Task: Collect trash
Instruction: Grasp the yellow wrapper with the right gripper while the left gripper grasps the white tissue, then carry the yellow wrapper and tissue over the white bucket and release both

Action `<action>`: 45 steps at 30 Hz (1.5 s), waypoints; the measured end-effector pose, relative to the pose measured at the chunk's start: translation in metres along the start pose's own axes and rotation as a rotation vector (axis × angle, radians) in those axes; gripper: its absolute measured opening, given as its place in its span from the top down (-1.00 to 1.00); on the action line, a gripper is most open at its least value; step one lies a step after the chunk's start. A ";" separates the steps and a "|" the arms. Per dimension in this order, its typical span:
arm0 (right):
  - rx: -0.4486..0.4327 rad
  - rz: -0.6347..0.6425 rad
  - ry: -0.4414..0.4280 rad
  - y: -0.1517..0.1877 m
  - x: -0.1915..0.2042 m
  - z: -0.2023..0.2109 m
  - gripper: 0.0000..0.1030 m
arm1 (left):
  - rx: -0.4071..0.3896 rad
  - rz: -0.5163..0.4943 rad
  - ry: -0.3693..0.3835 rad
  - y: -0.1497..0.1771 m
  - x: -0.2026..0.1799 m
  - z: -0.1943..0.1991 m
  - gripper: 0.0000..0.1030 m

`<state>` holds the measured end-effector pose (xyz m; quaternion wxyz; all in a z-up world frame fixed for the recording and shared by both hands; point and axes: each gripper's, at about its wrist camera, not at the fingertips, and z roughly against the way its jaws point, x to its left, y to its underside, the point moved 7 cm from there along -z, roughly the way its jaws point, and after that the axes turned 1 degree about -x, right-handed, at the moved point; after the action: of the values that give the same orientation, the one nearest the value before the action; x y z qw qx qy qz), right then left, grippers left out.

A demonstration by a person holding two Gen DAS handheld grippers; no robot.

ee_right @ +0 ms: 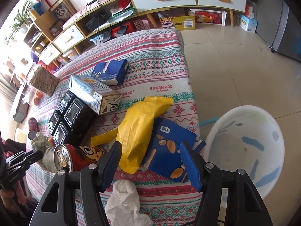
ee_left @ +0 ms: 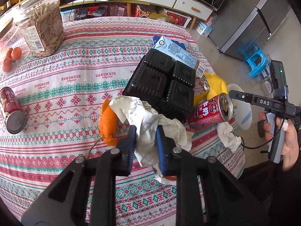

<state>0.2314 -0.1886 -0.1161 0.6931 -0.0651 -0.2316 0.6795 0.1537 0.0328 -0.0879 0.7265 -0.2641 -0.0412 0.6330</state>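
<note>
My left gripper (ee_left: 145, 131) is shut on a crumpled white paper wrapper (ee_left: 148, 122), with an orange peel (ee_left: 108, 126) just left of it. Behind stand a black plastic tray (ee_left: 161, 82), a milk carton (ee_left: 178, 54) and a red drink can (ee_left: 212, 111). My right gripper (ee_right: 152, 150) is open above a yellow snack bag (ee_right: 139, 130) and a blue snack box (ee_right: 169, 148). A white tissue (ee_right: 124, 201) lies below it. A white basin (ee_right: 250, 150) sits off the table's right edge. The right gripper also shows in the left wrist view (ee_left: 233, 94).
A jar of seeds (ee_left: 43, 30), tomatoes (ee_left: 11, 56) and a second red can (ee_left: 11, 109) stand at the left of the patterned tablecloth (ee_left: 65, 79). Another blue box (ee_right: 111, 71) lies farther back. A blue stool (ee_left: 257, 62), fridge and cabinets surround the table.
</note>
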 end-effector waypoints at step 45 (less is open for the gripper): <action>-0.200 -0.258 0.179 0.046 -0.183 0.107 0.77 | -0.170 -0.116 0.114 -0.038 -0.123 0.033 0.55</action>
<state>0.1516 -0.3872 -0.0825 0.7824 -0.1638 -0.2419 0.5500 0.1509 -0.0747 -0.0095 0.7381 -0.3578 -0.0685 0.5679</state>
